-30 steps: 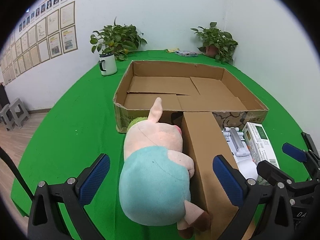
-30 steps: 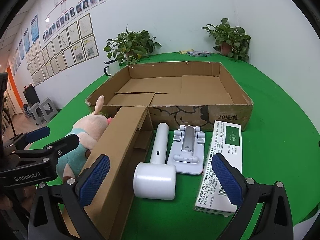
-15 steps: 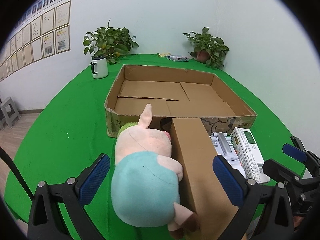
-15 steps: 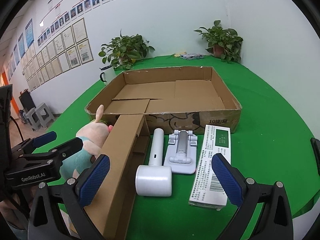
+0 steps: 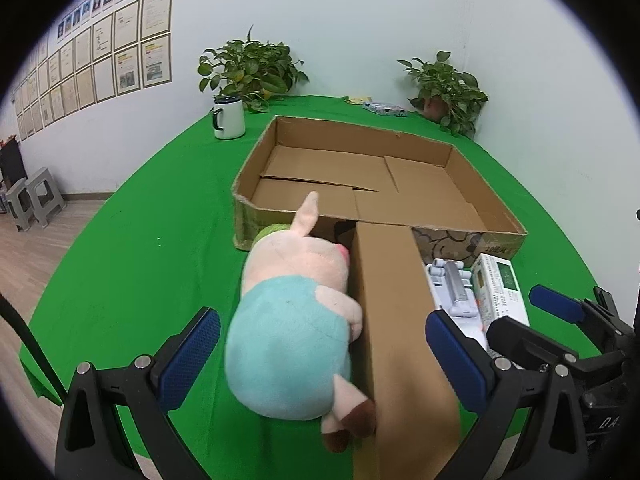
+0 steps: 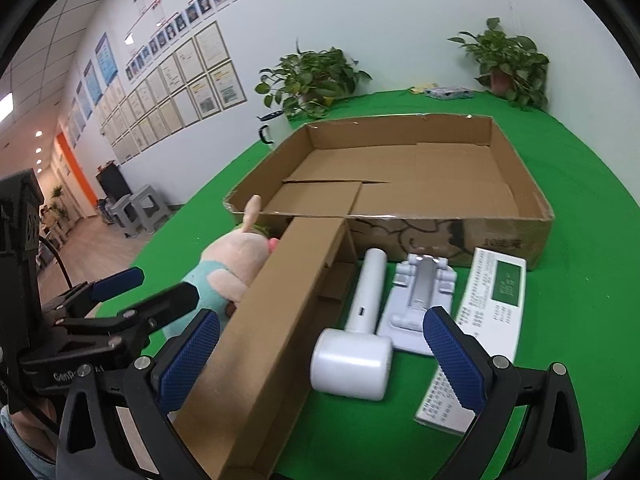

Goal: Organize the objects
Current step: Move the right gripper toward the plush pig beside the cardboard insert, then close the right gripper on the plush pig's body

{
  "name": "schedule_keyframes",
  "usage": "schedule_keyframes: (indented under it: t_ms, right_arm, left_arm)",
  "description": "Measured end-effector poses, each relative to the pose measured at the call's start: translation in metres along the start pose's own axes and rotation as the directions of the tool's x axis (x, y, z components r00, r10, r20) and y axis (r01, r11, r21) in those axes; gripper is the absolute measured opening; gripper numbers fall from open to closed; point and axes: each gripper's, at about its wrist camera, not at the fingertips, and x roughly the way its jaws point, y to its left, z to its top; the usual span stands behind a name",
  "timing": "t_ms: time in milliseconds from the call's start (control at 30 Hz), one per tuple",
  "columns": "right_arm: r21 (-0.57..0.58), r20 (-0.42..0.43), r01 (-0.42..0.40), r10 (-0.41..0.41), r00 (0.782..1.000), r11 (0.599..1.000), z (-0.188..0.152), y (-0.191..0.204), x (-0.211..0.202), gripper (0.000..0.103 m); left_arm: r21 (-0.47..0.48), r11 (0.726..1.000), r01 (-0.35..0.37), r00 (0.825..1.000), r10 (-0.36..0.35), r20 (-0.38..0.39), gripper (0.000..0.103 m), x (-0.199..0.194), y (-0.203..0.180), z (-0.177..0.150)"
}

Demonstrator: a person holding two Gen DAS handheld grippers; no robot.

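— Starting nearest the cameras: how did the jaws stand?

— Both sets were spread wide with nothing between the pads. The left gripper (image 5: 322, 350) hovered over the plush pig (image 5: 294, 332), which lay on its side on the green counter (image 5: 132, 264), pressed against the long cardboard box (image 5: 394, 320). The right gripper (image 6: 322, 350) hung above the white handheld device (image 6: 358, 334), touching nothing.

— And beside that device?

— A white folding stand (image 6: 420, 300) lay just to its right, then a white carton with a green label (image 6: 486, 320), all flat on the counter and close together. The long box sat between them and the pig.

— Farther back?

— A large shallow cardboard tray (image 6: 516, 236) sat open and empty, its front wall touching the far end of the long box. Behind it stood a white mug (image 5: 229, 118) by a leafy plant (image 5: 250, 68), with a second plant (image 5: 446, 90) in the far right corner, and framed papers (image 6: 192, 80) lined the left wall.
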Motion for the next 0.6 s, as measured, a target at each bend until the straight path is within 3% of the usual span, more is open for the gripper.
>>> schedule_keyframes:
  t_ms: [133,267,433,600]
  right_arm:
    - [0.010,0.003,-0.037,0.037,0.999,0.999,0.000,0.012,0.009,0.102]
    - [0.036,0.040,-0.013,0.012,0.999,0.999,-0.005,0.020,0.005,0.100]
    - [0.091,0.047,0.025,-0.030,0.998,0.996,-0.016,0.025,-0.004,0.091]
    - [0.194,0.029,-0.046,0.041,0.999,0.980,-0.014,0.029,-0.018,0.089]
  left_arm:
    - [0.013,1.000,0.028,1.000,-0.028,-0.014,0.102,0.003,0.013,-0.002]
    - [0.044,0.993,0.110,0.994,-0.109,-0.031,0.102,0.010,0.025,-0.002]
    - [0.067,0.971,0.229,0.971,-0.223,-0.091,0.100,0.029,0.044,-0.010]
    - [0.070,0.950,0.305,0.943,-0.291,-0.162,0.099,0.047,0.054,-0.016]
